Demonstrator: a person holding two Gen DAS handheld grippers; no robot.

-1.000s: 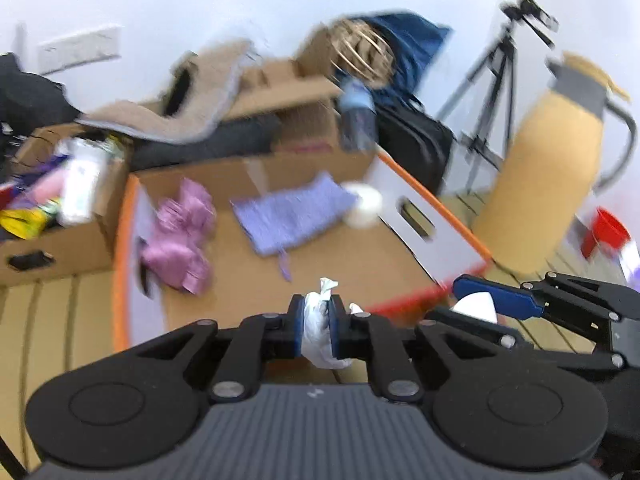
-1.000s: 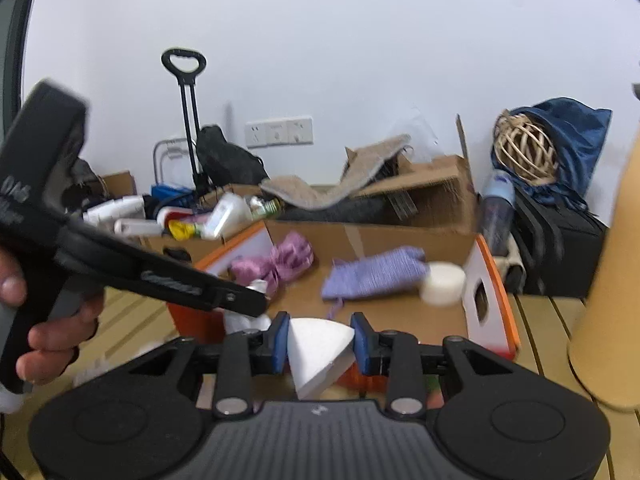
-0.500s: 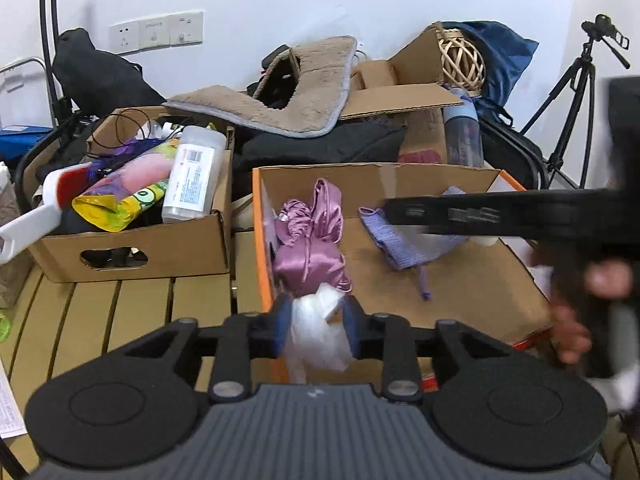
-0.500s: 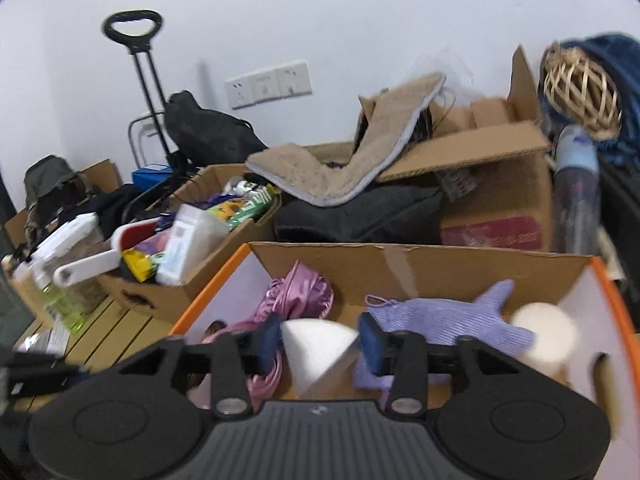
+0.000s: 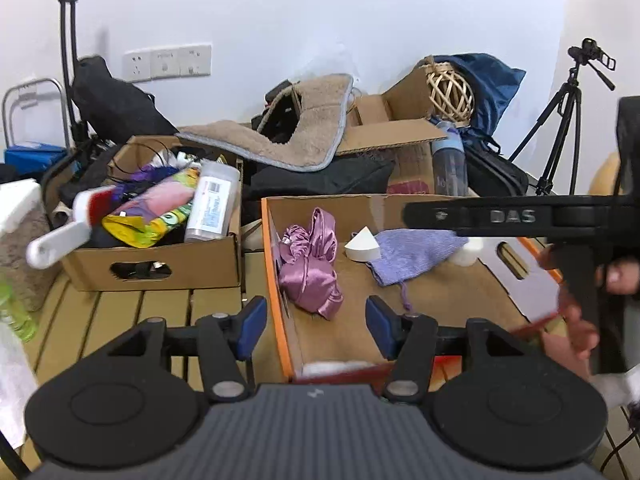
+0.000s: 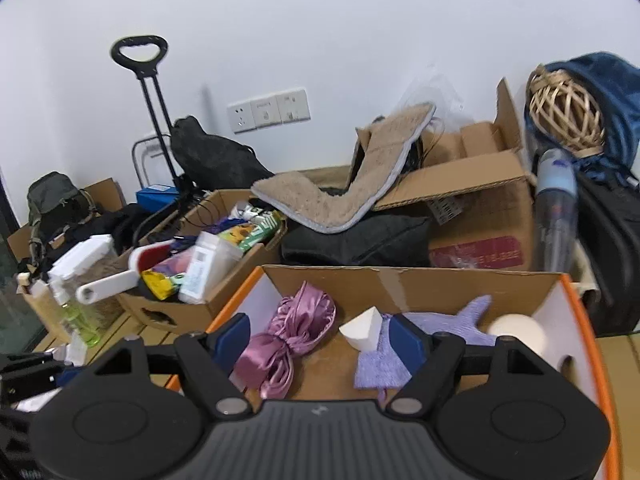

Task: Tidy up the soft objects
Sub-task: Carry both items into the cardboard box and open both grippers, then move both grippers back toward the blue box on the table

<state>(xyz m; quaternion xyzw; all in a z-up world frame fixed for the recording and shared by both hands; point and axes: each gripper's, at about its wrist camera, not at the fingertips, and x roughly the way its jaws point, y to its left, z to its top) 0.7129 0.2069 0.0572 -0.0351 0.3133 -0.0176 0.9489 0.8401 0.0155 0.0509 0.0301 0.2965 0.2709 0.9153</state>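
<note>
The white wedge sponge [image 6: 361, 331] is sitting on the cardboard floor of the orange-edged box [image 6: 404, 278], just ahead of the right gripper [image 6: 320, 342], whose blue-padded jaws are standing wide apart and holding nothing. The wedge is touching the purple knitted cloth [image 6: 424, 338], a ribbed, flat piece with a dangling thread. To the wedge's left a pink satin bundle [image 6: 286, 344] is lying crumpled and glossy, and at the far right corner a round white foam piece [image 6: 516, 334] is resting near the box wall.

From the left wrist, the left gripper [image 5: 316, 326] is also gaping open and empty, straddling the box's orange left wall [image 5: 276, 280]. Here the wedge [image 5: 362, 246] is lying well beyond the fingers, and something white and fluffy [image 5: 336, 367] is showing at the box's near edge, which the other view is hiding. This view is also catching the right gripper's black body [image 5: 520, 216] crossing above the box with the person's hand [image 5: 592, 308] on it, partly covering the foam piece. A second cardboard box [image 5: 156, 252] of bottles and packets is standing to the left on the wooden slat table [image 5: 120, 312].
</note>
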